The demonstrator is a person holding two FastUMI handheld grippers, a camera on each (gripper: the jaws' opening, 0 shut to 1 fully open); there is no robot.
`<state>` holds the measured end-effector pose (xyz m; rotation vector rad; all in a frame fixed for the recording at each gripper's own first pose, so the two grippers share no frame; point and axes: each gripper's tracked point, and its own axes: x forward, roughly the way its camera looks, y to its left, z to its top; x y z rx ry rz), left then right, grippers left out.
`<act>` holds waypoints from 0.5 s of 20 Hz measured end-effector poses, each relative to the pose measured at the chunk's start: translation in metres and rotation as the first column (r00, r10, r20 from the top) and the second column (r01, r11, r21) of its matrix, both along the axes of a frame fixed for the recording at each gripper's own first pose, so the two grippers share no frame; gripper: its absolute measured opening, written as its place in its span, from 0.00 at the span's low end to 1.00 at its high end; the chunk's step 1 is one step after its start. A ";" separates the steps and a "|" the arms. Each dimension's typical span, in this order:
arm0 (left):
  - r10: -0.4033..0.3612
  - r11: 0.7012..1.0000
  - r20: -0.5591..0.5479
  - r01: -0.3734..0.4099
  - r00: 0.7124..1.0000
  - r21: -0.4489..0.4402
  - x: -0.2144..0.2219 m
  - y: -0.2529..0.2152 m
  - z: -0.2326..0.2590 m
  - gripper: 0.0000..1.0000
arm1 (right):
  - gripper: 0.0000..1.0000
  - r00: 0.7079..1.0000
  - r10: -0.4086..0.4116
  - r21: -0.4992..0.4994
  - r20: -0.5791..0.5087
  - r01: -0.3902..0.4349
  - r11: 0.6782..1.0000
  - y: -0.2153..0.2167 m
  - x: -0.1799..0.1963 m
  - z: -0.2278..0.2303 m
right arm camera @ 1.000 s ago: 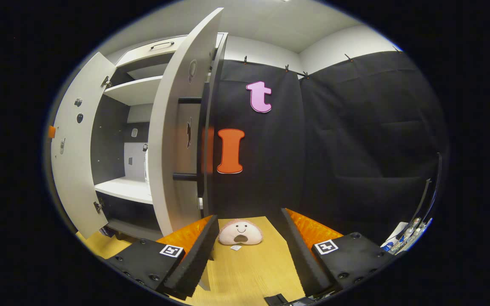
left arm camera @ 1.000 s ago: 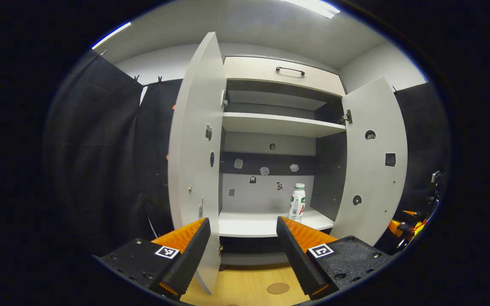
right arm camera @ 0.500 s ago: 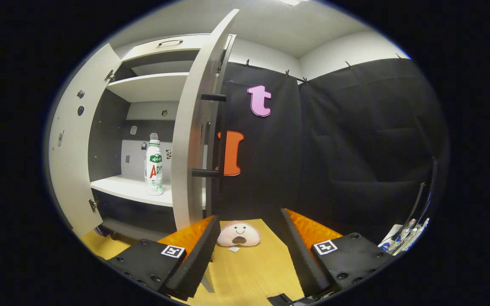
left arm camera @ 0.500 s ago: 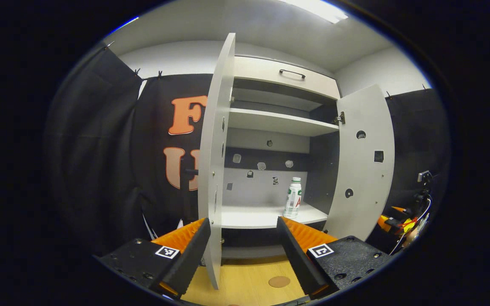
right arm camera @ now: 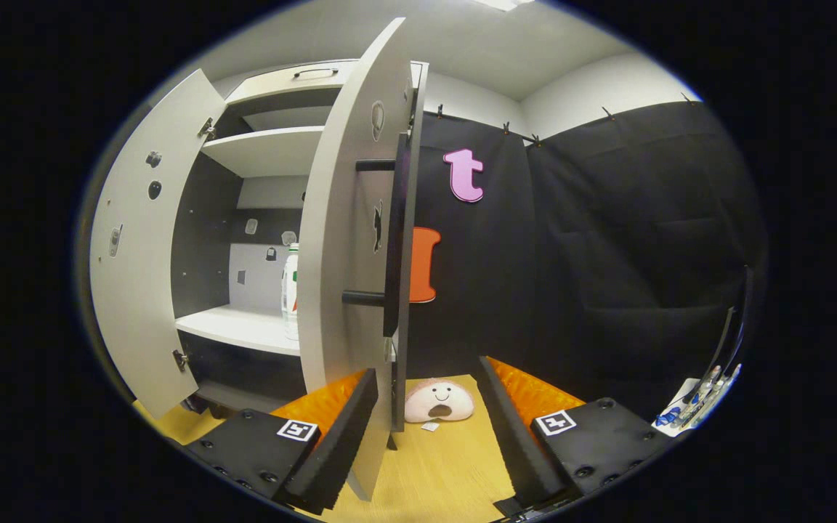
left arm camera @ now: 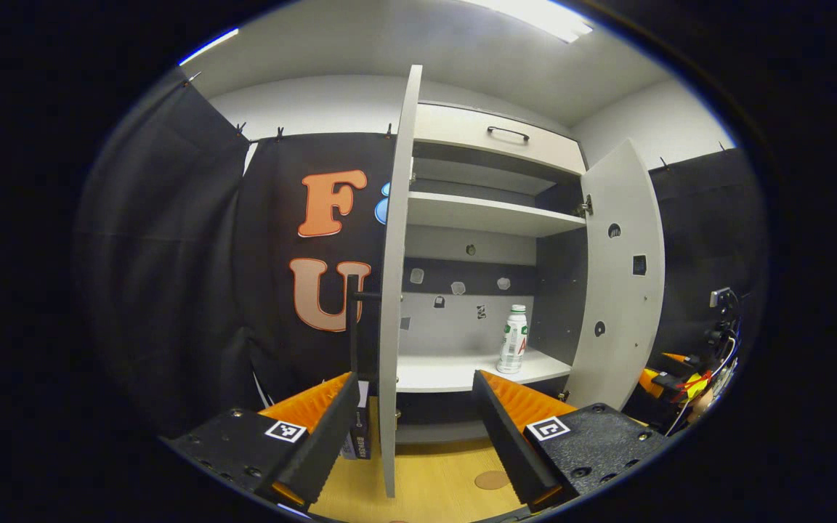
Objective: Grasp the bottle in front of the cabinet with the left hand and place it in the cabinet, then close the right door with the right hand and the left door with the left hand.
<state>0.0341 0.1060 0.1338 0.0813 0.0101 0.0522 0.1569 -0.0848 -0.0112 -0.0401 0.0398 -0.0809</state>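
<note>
A white bottle [left arm camera: 513, 338] with a green and red label stands upright on the lower shelf [left arm camera: 447, 374] of the open cabinet, near its right side. My left gripper [left arm camera: 415, 436] is open and holds nothing; it sits in front of the cabinet with the left door [left arm camera: 391, 290] edge-on between its fingers. The right door [left arm camera: 618, 290] stands wide open. In the right gripper view my right gripper [right arm camera: 426, 436] is open and holds nothing, just in front of the right door [right arm camera: 338, 254] and its black bar handle [right arm camera: 394, 232]. That door hides most of the bottle [right arm camera: 290, 290].
A pale plush toy [right arm camera: 439, 402] lies on the wooden floor [right arm camera: 447, 472] ahead of the right gripper. A drawer [left arm camera: 491, 142] tops the cabinet. The left door [right arm camera: 142, 261] swings far out. Orange and black gear [left arm camera: 673, 378] sits low, right of the cabinet.
The left gripper has swung left, so the left door now shows edge-on with its handle. The right gripper has moved nearer the right door, which now hides more of the bottle.
</note>
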 end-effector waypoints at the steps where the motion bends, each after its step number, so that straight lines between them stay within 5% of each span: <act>1: 0.003 1.000 0.000 -0.003 1.000 -0.005 -0.001 0.001 -0.002 0.95 | 0.93 1.000 0.007 -0.006 -0.004 -0.007 1.000 0.009 0.001 0.000; 10: 0.032 0.999 -0.009 -0.032 0.999 -0.002 -0.005 0.029 -0.011 0.95 | 0.93 0.996 0.079 -0.024 -0.049 -0.080 0.996 0.089 0.028 -0.016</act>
